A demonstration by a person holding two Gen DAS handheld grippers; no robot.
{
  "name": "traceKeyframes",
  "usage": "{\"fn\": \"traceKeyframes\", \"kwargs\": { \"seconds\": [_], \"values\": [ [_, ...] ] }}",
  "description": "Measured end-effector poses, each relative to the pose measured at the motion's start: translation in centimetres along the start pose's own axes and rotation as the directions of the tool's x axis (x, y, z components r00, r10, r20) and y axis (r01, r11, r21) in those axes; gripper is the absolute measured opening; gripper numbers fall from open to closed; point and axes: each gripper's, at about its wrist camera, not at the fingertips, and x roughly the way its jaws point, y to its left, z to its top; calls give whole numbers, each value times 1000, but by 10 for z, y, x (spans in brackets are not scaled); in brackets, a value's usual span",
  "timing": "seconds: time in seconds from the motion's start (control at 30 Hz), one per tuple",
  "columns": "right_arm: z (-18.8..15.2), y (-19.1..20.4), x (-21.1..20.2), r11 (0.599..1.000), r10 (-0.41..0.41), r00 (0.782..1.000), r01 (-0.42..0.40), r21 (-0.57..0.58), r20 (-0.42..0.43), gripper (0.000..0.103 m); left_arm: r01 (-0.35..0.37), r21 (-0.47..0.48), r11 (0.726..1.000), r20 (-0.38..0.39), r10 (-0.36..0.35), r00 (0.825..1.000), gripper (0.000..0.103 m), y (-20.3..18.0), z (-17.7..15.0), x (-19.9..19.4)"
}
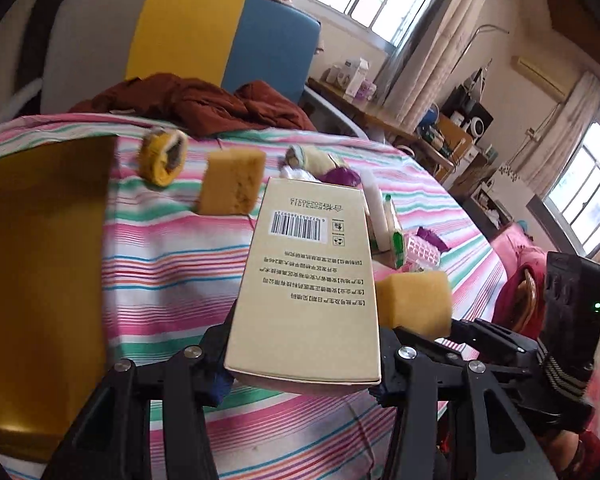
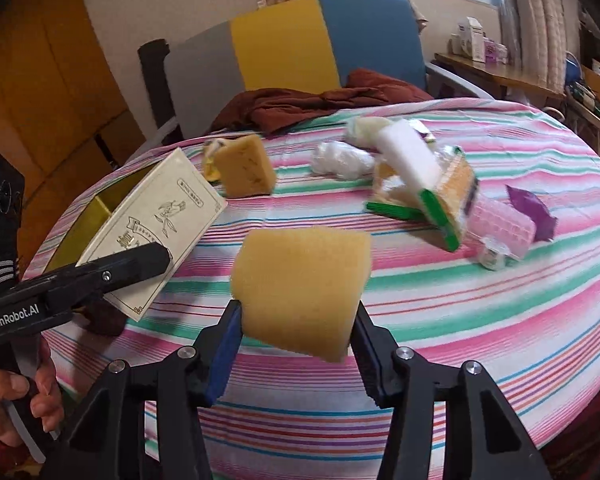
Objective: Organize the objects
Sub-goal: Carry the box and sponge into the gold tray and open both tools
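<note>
Now left gripper (image 1: 304, 368) clamps beige box (image 1: 308, 280); right gripper (image 2: 296, 344) clamps sponge (image 2: 300, 288).

My left gripper (image 1: 304, 354) is clamped on the box (image 1: 308, 280), tilted downward. My right gripper (image 2: 296, 344) pinches a sponge (image 2: 300, 288), held above the table, angled down.

The left tool (image 1: 304, 364) clamps a tan cardboard box (image 1: 306, 280) printed with a barcode, lifted over the pink striped bench (image 1: 172, 264). Right of it, the right tool (image 1: 432, 330) holds a yellow sponge block (image 1: 416, 300). Another yellow sponge (image 1: 232, 182) lies far behind.
</note>
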Motion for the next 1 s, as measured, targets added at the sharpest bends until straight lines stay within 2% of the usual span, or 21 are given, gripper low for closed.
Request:
{"fn": "traceKeyframes", "kwargs": {
  "seconds": [0.23,0.47,0.7,0.83,1.0],
  "values": [
    [21,57,8,992,77,997,-76,-97,8,53,-56,-92,994,66,62,996,52,50,5,-46],
    [61,128,30,963,168,986,-167,-209,-14,53,-178,-175,968,100,197,975,52,121,23,-82],
    [104,198,84,937,234,964,-258,-234,-124,53,-323,-239,916,34,340,940,50,206,49,-86],
    [120,227,130,934,248,946,-290,-207,-209,53,-357,-288,889,-25,366,930,50,248,61,-77],
    [129,249,179,942,226,934,-281,-183,-276,53,-408,-304,861,-77,405,911,50,278,68,-68]
  ]
}}
